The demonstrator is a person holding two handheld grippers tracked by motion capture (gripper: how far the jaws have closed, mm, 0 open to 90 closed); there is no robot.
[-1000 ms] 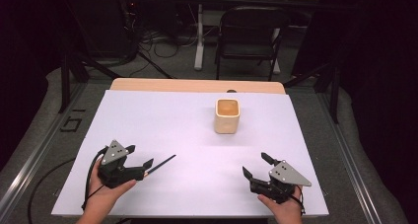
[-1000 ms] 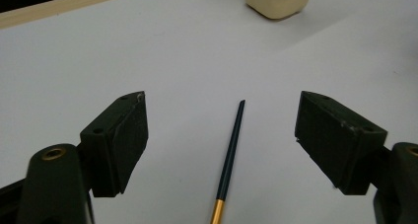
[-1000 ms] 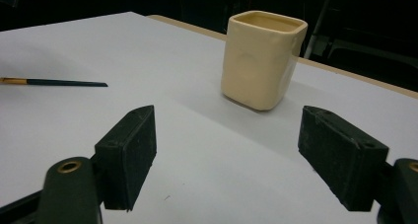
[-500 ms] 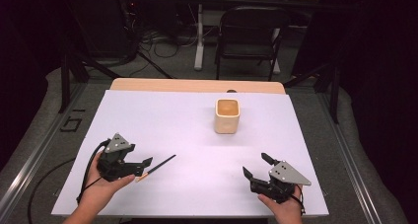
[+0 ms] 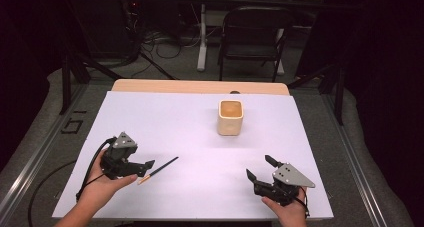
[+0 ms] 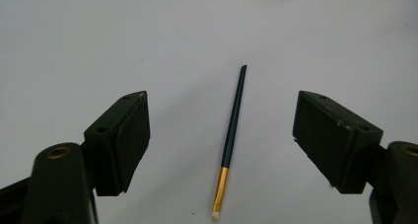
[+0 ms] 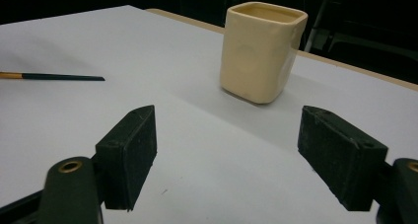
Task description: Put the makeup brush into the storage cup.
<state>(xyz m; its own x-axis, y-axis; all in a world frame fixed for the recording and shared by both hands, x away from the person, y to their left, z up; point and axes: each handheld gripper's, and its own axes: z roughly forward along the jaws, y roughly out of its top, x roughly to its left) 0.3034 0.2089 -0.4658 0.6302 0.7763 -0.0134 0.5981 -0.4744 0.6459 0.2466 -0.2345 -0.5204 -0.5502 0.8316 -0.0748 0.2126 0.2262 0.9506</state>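
Bare sheet [image 5: 165, 122] around brush [image 5: 158, 170] (cup [image 5: 230, 117] well apart).

Bench [image 5: 200, 87]: a wooden top is showing as a bare strip along the far edge; a white sheet [image 5: 165, 122] is covering the rest, lying flat.

Lying directly on the sheet:
- Thin brush [image 5: 158, 170], dark handle, gold ferrule, pale tip. It is lying flat just ahead of the left hand-held gripper [image 5: 145, 166], between that gripper's spread jaws in the left gripper view [image 6: 233, 135], tip end nearest the gripper.
- Cream square cup [image 5: 230, 117], standing upright, well ahead of the right hand-held gripper [image 5: 260, 168] and apart from the brush.
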